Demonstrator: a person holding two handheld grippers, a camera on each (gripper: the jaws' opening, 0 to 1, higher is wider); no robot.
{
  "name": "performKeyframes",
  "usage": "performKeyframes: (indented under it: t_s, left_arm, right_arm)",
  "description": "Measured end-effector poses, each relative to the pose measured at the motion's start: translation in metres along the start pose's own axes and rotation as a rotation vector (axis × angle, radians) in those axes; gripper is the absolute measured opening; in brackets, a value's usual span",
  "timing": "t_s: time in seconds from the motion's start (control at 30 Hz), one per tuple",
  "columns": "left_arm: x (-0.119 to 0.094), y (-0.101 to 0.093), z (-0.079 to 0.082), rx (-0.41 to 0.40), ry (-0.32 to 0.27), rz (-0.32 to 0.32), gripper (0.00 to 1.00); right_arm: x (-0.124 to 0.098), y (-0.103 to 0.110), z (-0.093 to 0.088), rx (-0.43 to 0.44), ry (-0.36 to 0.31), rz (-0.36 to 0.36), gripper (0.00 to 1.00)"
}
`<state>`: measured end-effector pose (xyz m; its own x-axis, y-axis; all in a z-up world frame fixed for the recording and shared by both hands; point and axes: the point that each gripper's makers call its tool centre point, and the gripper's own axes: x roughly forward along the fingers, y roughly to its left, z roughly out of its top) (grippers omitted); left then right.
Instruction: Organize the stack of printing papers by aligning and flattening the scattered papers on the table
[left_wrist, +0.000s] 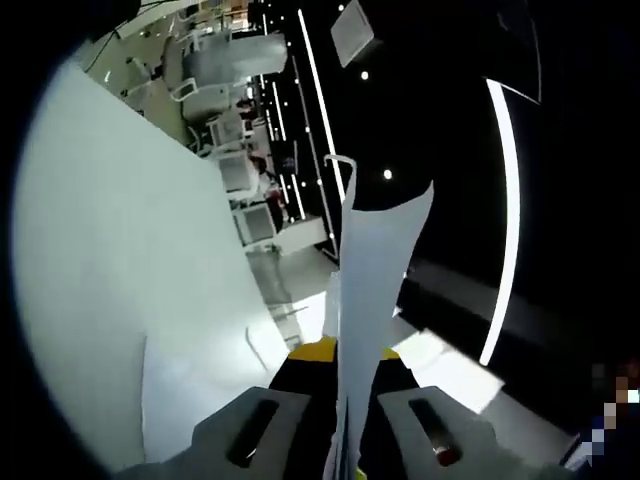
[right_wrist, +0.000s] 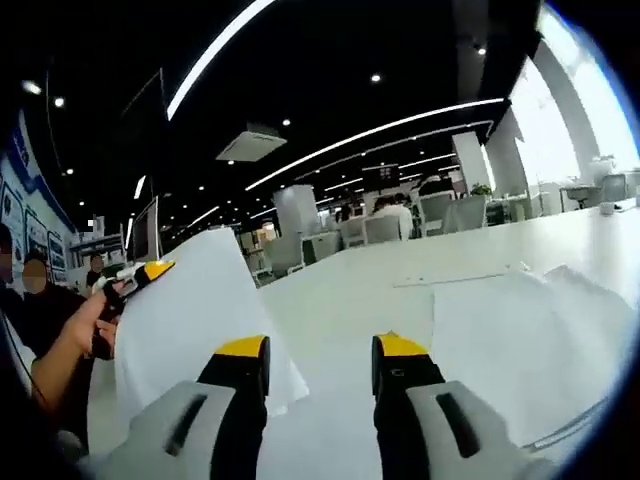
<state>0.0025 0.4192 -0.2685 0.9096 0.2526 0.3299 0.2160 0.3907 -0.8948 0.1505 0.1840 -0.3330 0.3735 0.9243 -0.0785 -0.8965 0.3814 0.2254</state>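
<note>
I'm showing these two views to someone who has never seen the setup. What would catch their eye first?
Probably the sheet of paper standing on edge between the left gripper's jaws, seen edge-on against the dark ceiling. In the right gripper view that same sheet hangs at the left from the other gripper, while the right gripper hovers open over the white table. More loose paper lies rumpled at the right.

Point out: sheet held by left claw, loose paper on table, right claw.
held sheet (left_wrist: 375, 260), left gripper view, middle of the upright sheet
loose paper (right_wrist: 520, 340), right gripper view, flat centre
right claw (right_wrist: 320, 365), right gripper view, between fingertips
</note>
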Motion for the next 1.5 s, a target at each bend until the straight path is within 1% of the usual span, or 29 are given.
performKeyframes:
  t_s: [0.13, 0.23, 0.43, 0.53, 0.63, 0.7, 0.83, 0.97, 1.13, 1.2, 1.23, 1.3, 1.37, 1.5]
  left_arm:
    - [-0.006, 0.003, 0.003, 0.009, -0.005, 0.01, 0.06]
    - [-0.011, 0.005, 0.008, 0.01, -0.018, 0.018, 0.06]
    - [-0.017, 0.002, 0.013, 0.025, -0.029, 0.015, 0.06]
    - [-0.02, 0.002, 0.016, 0.033, -0.036, 0.017, 0.06]
    - [-0.023, 0.002, 0.019, 0.033, -0.044, 0.019, 0.06]
    - [-0.025, 0.001, 0.022, 0.035, -0.048, 0.019, 0.06]
    - [-0.03, -0.003, 0.027, 0.047, -0.054, 0.012, 0.06]
    - [-0.036, -0.005, 0.033, 0.058, -0.065, 0.01, 0.06]
    - [-0.038, -0.008, 0.035, 0.068, -0.068, 0.008, 0.06]
    - [-0.039, -0.009, 0.036, 0.072, -0.069, 0.004, 0.06]
    - [-0.039, -0.009, 0.036, 0.073, -0.07, 0.005, 0.06]
    - [-0.039, -0.007, 0.039, 0.071, -0.075, 0.011, 0.06]
    - [-0.039, -0.006, 0.04, 0.072, -0.077, 0.015, 0.06]
    - [-0.037, -0.008, 0.04, 0.083, -0.071, 0.013, 0.06]
  right_arm:
    - [-0.008, -0.015, -0.001, 0.004, 0.003, -0.029, 0.37]
    - [-0.012, -0.026, -0.005, -0.006, 0.02, -0.053, 0.39]
    - [-0.021, -0.041, -0.007, -0.015, 0.034, -0.089, 0.42]
    - [-0.024, -0.047, -0.007, -0.013, 0.037, -0.106, 0.43]
    - [-0.025, -0.049, -0.006, -0.016, 0.035, -0.114, 0.47]
    - [-0.026, -0.052, -0.005, -0.029, 0.036, -0.124, 0.5]
    - [-0.029, -0.058, -0.005, -0.052, 0.04, -0.132, 0.52]
    - [-0.036, -0.072, -0.007, -0.056, 0.053, -0.167, 0.54]
    - [-0.045, -0.09, -0.006, -0.062, 0.064, -0.209, 0.56]
    - [-0.049, -0.1, -0.005, -0.064, 0.067, -0.236, 0.59]
    - [-0.051, -0.105, -0.004, -0.067, 0.064, -0.256, 0.63]
    - [-0.055, -0.114, -0.003, -0.07, 0.065, -0.284, 0.67]
    - [-0.059, -0.122, -0.001, -0.068, 0.063, -0.302, 0.67]
    - [-0.065, -0.132, 0.001, -0.063, 0.056, -0.321, 0.68]
